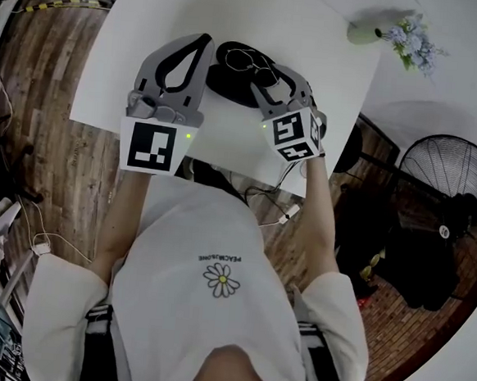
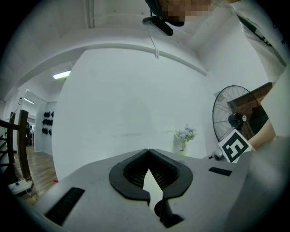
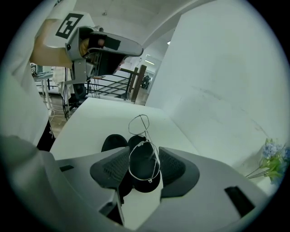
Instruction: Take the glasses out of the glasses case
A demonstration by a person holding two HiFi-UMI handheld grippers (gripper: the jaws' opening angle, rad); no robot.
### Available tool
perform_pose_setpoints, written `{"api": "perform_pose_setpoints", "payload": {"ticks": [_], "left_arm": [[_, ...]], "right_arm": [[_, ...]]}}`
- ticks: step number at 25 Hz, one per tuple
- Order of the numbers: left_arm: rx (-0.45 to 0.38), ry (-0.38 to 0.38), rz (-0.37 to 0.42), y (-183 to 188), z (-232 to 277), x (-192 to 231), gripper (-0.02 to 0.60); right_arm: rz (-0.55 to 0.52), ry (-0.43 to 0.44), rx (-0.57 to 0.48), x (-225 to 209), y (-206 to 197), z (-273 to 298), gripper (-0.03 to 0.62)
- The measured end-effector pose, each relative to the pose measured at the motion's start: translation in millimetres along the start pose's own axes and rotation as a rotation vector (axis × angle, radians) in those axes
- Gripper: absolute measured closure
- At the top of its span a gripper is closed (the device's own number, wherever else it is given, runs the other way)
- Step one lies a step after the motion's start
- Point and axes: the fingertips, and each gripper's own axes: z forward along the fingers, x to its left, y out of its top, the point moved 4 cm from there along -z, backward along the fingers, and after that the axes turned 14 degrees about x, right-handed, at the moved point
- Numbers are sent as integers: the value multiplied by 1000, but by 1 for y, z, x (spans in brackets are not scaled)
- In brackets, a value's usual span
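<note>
The black glasses case lies open on the white table. Thin wire-framed glasses hang just above it. In the right gripper view one lens rim spans the gap between the pads and touches both, so my right gripper is shut on the glasses; the other lens sticks out beyond the tips. The case shows dark below. My left gripper hovers left of the case, tips together and empty. In its own view, the left gripper faces the wall.
A vase of pale flowers stands at the table's far right corner. A black floor fan is off the table's right side. The table's near edge runs just under both grippers, and wooden floor lies to the left.
</note>
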Motion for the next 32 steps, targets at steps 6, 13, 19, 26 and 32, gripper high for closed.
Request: {"api": "perform_pose_setpoints", "payload": {"ticks": [6,13,19,26,32], "left_arm": [[-49,2,29,17,-8,-2,565],[-127,-1,65,42,-21,-9,565],[-196,-3,97,70,-23,-17,565],[-250,-1,107,96,-30,-22,565],[-281,-3,120,112,-42,-20,565]], "right_arm": [[1,-73,-62,-13,19,-26,393],[13,-194,-145,-35,42,-62,393],[67,-333,-316,-67,69,-117,393],[240,-442,-606,-89,89,-183,393],[371,-569,-756,-92,91,-226,393]]}}
